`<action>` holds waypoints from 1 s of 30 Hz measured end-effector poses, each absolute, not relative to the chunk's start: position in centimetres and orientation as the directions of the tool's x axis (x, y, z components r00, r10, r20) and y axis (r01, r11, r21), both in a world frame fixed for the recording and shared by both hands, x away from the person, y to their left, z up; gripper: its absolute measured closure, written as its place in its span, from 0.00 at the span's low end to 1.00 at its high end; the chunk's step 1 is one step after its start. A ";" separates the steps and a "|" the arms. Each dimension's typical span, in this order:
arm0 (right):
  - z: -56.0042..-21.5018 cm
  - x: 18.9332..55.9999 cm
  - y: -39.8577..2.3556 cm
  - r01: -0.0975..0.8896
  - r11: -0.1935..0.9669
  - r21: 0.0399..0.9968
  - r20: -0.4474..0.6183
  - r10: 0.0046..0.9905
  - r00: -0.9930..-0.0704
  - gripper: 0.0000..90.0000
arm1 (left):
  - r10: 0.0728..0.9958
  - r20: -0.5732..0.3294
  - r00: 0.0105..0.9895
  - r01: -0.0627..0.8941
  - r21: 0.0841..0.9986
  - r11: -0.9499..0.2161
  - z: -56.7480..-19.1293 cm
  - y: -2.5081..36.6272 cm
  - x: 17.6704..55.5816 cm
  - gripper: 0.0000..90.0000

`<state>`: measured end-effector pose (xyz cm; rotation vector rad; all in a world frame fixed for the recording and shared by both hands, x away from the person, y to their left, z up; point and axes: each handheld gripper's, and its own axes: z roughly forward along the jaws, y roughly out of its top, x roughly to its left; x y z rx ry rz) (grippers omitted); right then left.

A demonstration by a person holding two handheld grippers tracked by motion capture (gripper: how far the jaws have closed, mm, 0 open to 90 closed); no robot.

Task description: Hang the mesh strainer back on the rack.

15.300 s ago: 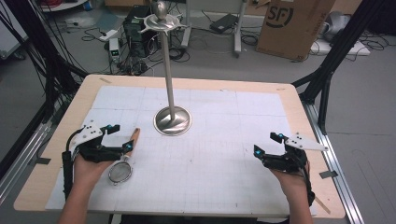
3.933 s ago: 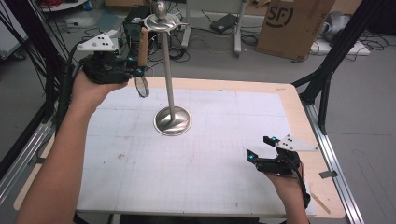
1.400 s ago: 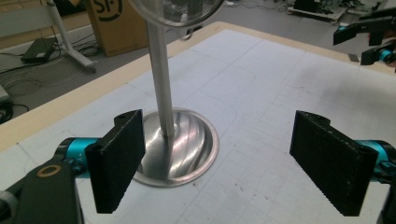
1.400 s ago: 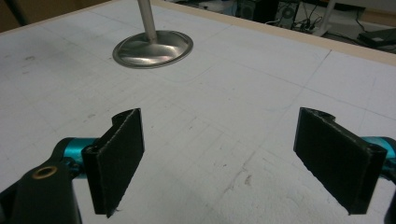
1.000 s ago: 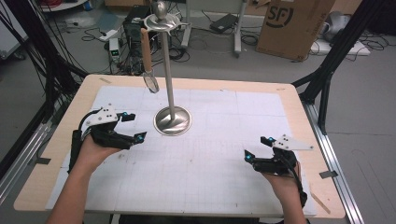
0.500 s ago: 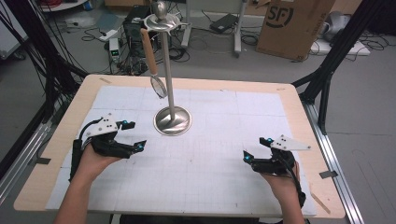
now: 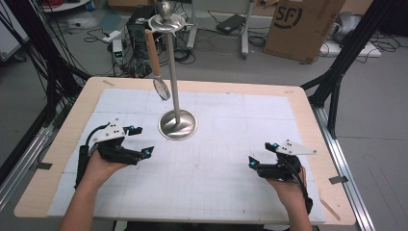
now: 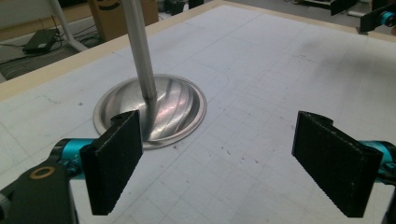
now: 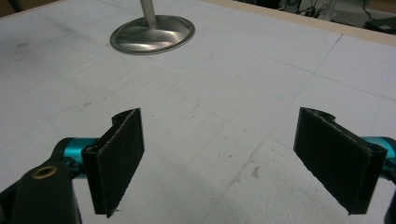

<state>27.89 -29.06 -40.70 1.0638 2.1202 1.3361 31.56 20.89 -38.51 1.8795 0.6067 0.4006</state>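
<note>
1. Since half a second ago the left gripper (image 7: 137,141) has dropped a bit lower and closer to the person's edge of the table (image 7: 308,113); the right gripper (image 7: 261,155) is about where it was.
2. Left gripper: jaws spread wide, nothing between them; left gripper view shows bare white gridded mat (image 8: 261,84) between the pads (image 8: 116,163).
3. Right gripper: jaws also wide apart, empty, low over the mat in the right gripper view, pads (image 9: 119,158) clear of any object.
4. Metal stand (image 7: 174,77) is ahead of the left gripper and slightly to its right; its round base (image 8: 152,109) lies just beyond the left-hand pad in the left gripper view, not touching.
5. From the right gripper the base (image 9: 152,35) is well ahead and to the left.
6. Wooden-handled strainer (image 7: 155,57) hangs from the stand's top disc, handle up, round head down beside the pole, swung slightly compared with before.
7. Cardboard box (image 7: 300,24) on the floor beyond the table.
</note>
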 end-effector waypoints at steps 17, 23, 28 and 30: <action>-40.9 27.8 -28.9 0.386 0.256 0.886 0.048 0.778 -0.626 0.17 | 0.590 -0.011 0.807 0.225 0.930 -0.290 -38.5 20.8 31.4 0.19; -40.8 27.8 -28.8 0.383 0.257 0.887 0.048 0.774 -0.631 0.17 | 0.584 -0.022 0.811 0.231 0.930 -0.285 -38.5 20.8 31.5 0.19; -40.9 27.9 -28.7 0.382 0.261 0.886 0.046 0.772 -0.633 0.17 | 0.588 -0.027 0.808 0.239 0.928 -0.285 -38.6 20.7 31.5 0.19; -40.9 27.9 -28.7 0.386 0.259 0.885 0.049 0.773 -0.632 0.17 | 0.591 -0.030 0.806 0.242 0.928 -0.284 -38.7 20.7 31.5 0.19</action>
